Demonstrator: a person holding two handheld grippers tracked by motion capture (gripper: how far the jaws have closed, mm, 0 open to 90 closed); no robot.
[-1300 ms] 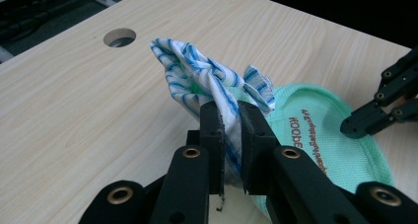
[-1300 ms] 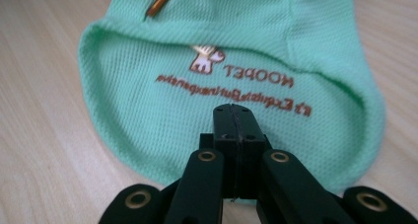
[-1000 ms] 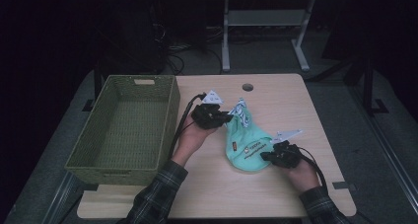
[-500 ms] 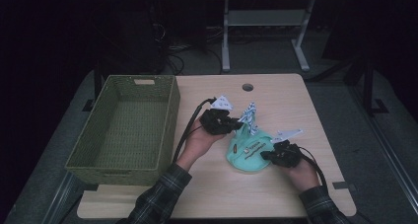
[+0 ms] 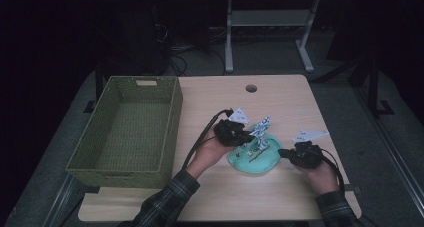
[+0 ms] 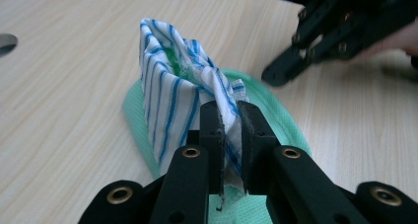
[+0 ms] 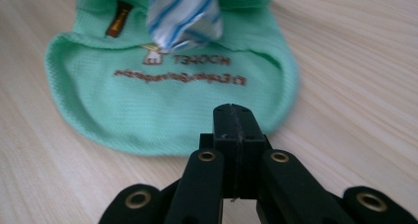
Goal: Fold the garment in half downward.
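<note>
**A:** Status on your left gripper (image 6: pixel 227 116)?

**B:** You had it pinching the blue-striped white cloth (image 6: pixel 185 93), pads pressed on the fabric and the cloth bunched upright. The cloth sat on the mint green garment (image 5: pixel 255 159), which lay flat on the table (image 5: pixel 280 107), at about 5 o'clock from the table's centre in the high view.

**A:** And your right gripper (image 7: pixel 235 116)?

**B:** Jaws were pressed together on nothing. You held it at 3 o'clock of the garment, tip just off the hem.

**A:** Basket?

**B:** Green woven basket (image 5: pixel 172 112) stood at 9 o'clock on the table, apart from the garment.
</note>
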